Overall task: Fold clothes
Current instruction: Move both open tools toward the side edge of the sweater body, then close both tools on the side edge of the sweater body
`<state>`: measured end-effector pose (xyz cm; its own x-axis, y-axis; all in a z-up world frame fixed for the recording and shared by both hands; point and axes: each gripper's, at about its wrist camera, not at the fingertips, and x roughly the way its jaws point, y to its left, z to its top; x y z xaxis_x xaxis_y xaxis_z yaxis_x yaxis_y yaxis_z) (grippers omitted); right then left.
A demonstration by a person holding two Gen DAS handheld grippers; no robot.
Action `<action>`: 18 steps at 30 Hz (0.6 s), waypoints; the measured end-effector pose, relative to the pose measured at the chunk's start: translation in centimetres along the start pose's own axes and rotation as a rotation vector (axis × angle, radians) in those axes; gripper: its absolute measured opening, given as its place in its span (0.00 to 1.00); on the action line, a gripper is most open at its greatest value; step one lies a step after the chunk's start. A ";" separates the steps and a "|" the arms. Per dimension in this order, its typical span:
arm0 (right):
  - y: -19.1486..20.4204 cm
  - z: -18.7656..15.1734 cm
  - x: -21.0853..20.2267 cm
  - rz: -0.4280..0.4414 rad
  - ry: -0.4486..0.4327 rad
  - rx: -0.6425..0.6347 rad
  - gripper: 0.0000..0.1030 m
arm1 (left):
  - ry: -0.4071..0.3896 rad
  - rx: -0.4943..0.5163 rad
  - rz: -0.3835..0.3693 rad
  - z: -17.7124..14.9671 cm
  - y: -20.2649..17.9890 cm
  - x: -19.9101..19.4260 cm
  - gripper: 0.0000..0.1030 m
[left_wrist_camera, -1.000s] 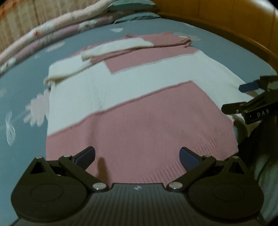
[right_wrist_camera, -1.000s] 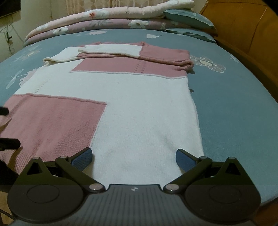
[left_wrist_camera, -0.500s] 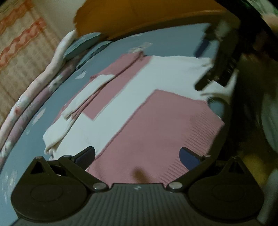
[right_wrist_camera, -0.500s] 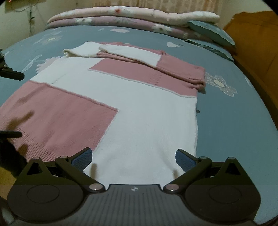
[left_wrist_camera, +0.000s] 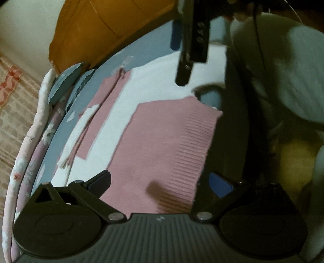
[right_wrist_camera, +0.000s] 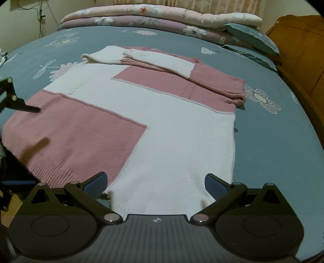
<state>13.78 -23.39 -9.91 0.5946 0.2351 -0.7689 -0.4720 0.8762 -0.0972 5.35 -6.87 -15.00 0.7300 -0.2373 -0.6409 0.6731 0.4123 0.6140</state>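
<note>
One bed (right_wrist_camera: 263,141) with a blue flowered sheet fills the ground ahead of both grippers. Folded quilts (right_wrist_camera: 141,14) and blue pillows (right_wrist_camera: 253,34) lie at its far end from the right gripper, with a wooden headboard (right_wrist_camera: 299,50) off to that gripper's right. A pink-and-white knitted sweater (right_wrist_camera: 172,131) lies spread flat on the sheet straight ahead of the right gripper, its sleeves folded across the far part of its body. The right gripper (right_wrist_camera: 156,184) sits at the near white hem with its jaws spread wide, the hem lying between the fingers, nothing pinched. The left gripper (left_wrist_camera: 162,182) is tilted sideways at the ribbed pink hem corner, jaws likewise wide apart and holding nothing; the hem edge runs between its fingers. From the right gripper's view, one finger of the left gripper (right_wrist_camera: 22,105) pokes in from the left over the pink panel.
</note>
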 end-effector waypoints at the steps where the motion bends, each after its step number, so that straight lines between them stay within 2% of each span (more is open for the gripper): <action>1: 0.0 0.0 -0.1 -0.002 0.001 -0.002 1.00 | -0.002 0.010 0.003 0.0 -0.2 0.2 0.99; 13: 0.9 0.7 -2.0 -0.025 -0.029 -0.101 1.00 | -0.076 0.057 0.094 2.3 0.7 0.4 0.99; 18: 2.7 0.7 -3.0 0.024 -0.075 -0.262 1.00 | -0.080 0.030 0.106 2.4 1.8 0.2 0.99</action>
<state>11.18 -21.49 -7.42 0.6235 0.2936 -0.7246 -0.6328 0.7339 -0.2471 7.03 -8.30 -12.92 0.8038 -0.2635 -0.5334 0.5937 0.4123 0.6911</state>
